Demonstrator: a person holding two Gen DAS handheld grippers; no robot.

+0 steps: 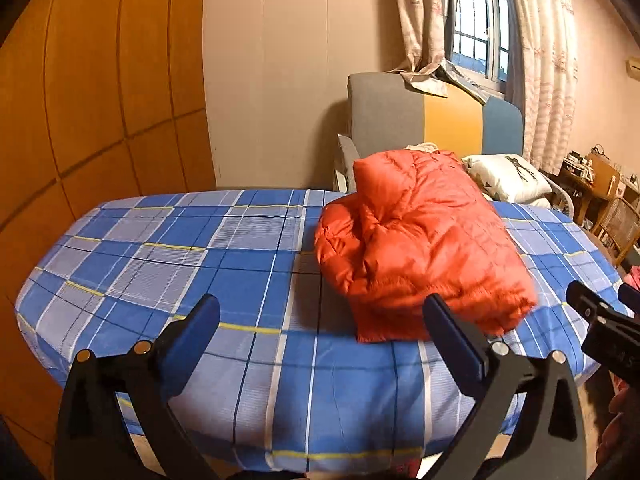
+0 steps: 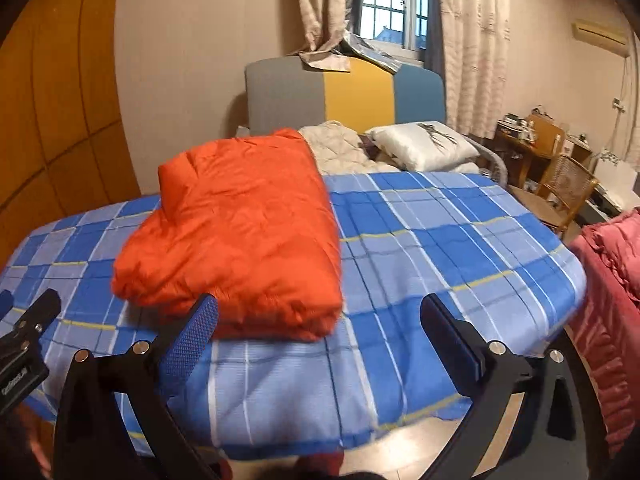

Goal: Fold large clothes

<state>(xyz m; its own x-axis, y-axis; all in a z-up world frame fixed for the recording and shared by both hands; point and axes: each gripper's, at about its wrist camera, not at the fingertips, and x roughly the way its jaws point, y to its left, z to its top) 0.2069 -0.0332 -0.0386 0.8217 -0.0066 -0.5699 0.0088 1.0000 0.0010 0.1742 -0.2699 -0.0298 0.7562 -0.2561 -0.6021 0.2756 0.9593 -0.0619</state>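
both tools held low at the near edge of the bed, aimed across it, neither touching cloth. left gripper has its jaws spread wide and empty, one finger sitting in front of the near corner of the orange puffer jacket without gripping it. right gripper likewise released, jaws wide apart, nothing between them; its blue finger pad shows a dimpled, rubbery grain. each tool's black frame pokes into the other's view at the side, so the two are held side by side, near each other. the jacket lies folded into a thick, roughly rectangular bundle on the checked bedsheet, quilted and shiny, puffed, with a sleeve or collar lump bulging off its left side and a straight folded edge facing the grippers. it sits toward the middle of the mattress, closer to the near edge than to the pillow end. sheet is smooth blue-and-pale plaid with thin yellow and white lines, pulled flat. bare sheet opens to the left of the bundle in the left wrist view and to its right in the right wrist view. beyond: a white pillow, a grey, yellow and blue headboard, curtains at a window. a pink quilted spread hangs just beside the bed's right edge; wooden panelling stands along the left.
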